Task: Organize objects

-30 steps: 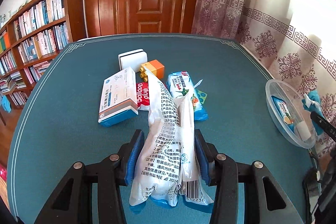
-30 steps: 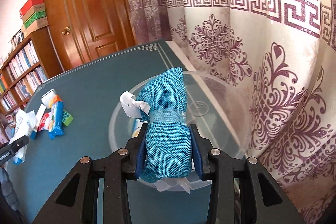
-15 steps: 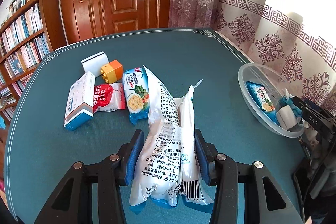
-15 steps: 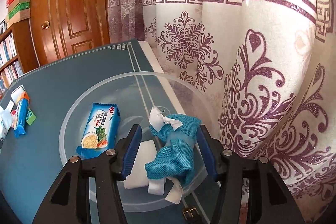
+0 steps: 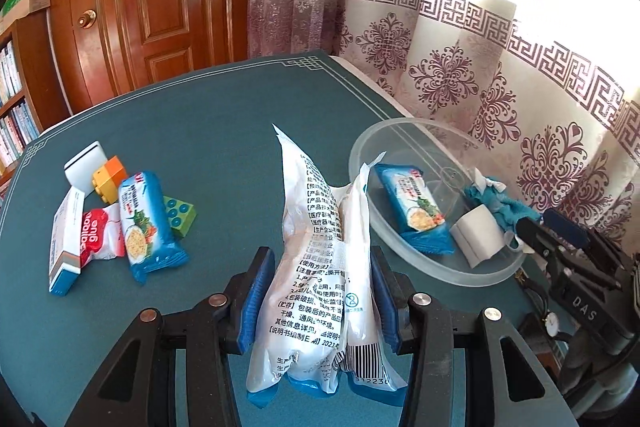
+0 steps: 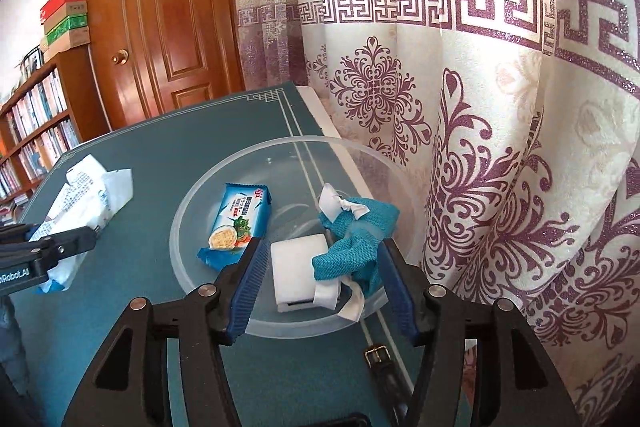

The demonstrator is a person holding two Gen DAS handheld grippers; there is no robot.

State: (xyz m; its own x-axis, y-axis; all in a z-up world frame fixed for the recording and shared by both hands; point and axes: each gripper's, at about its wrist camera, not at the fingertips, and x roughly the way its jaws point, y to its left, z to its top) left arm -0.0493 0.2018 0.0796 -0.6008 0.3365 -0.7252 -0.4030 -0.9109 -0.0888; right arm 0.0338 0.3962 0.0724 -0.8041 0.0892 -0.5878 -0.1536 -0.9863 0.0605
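Note:
My left gripper point(image 5: 320, 291) is shut on a white printed packet point(image 5: 324, 267) and holds it above the teal table, just left of the clear plastic bowl point(image 5: 400, 139). The packet also shows in the right wrist view point(image 6: 80, 203). My right gripper point(image 6: 320, 267) is open at the bowl's near rim point(image 6: 224, 179). The teal cloth bundle point(image 6: 356, 243) lies loose in the bowl between the open fingers, beside a white block point(image 6: 296, 267) and a blue snack pack point(image 6: 240, 219).
On the table's left lie a blue snack pack point(image 5: 148, 227), a red glue packet point(image 5: 98, 239), a white-and-blue box point(image 5: 66, 247), a green brick point(image 5: 180, 213), an orange brick point(image 5: 110, 175) and a white case point(image 5: 86, 161). A watch strap point(image 6: 384, 371) lies near the bowl. Curtains hang close on the right.
My right gripper opened wider and left the teal cloth in the bowl. My left gripper carried the white packet rightward, closer to the bowl.

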